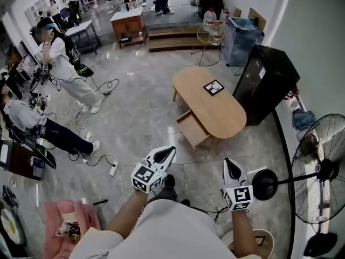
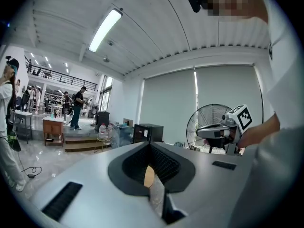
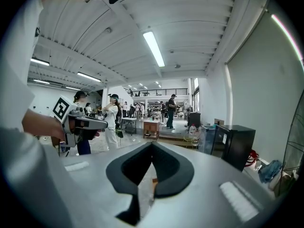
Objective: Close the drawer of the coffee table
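Holding white left gripper [image 1: 166, 153] and white right gripper [image 1: 230, 166] with jaws closed on nothing, well short of the oval light-wood coffee table [image 1: 215, 112], its light-wood drawer [image 1: 192, 128] sticking out open on the near side.

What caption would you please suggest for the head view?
Left gripper and right gripper, jaws shut, face the oval coffee table, its drawer open.

No legible text or numbers; only coded square markers [image 1: 144, 178] on left gripper [image 1: 169, 151], right gripper [image 1: 229, 163], card [image 1: 214, 87] on coffee table [image 1: 218, 117]
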Available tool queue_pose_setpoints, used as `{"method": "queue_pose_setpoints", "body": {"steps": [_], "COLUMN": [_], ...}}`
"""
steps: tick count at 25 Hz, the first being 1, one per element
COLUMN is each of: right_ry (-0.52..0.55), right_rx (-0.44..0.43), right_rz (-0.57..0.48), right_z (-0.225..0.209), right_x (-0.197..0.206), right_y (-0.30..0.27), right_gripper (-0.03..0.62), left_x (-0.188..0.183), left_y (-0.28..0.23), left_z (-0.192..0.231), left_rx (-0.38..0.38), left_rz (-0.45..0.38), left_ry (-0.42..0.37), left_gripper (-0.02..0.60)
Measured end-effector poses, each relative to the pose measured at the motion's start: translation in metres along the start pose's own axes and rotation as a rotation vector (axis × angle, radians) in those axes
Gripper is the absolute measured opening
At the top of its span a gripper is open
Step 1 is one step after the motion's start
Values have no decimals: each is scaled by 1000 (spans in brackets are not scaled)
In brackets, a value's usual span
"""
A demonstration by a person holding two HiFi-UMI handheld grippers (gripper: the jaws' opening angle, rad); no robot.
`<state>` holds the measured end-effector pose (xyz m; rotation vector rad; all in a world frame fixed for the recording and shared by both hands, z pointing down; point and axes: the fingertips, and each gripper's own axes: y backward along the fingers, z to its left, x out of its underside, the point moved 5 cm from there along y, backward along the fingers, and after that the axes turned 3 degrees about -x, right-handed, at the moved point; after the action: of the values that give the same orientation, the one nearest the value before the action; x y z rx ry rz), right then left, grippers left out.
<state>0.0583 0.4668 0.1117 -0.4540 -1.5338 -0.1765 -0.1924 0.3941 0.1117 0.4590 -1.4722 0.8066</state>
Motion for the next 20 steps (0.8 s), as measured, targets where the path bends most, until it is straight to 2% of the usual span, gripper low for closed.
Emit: {"method": "queue_pose_setpoints", "body": {"steps": [7, 20], "right_ry": [-18, -21], "right_rx": [44, 128], "right_rz": [30, 45], "right_z": [-11, -38], "right_x": [0, -15], "right_y": [-44, -140], "right_gripper": [11, 11], "left_x": [-1, -13], "left_y": [-36, -112], "left_z": [46, 132], "left_rx": [33, 125], "left_rz": [7, 29], "left_ry": [26, 14], "left_gripper": [6, 6]}}
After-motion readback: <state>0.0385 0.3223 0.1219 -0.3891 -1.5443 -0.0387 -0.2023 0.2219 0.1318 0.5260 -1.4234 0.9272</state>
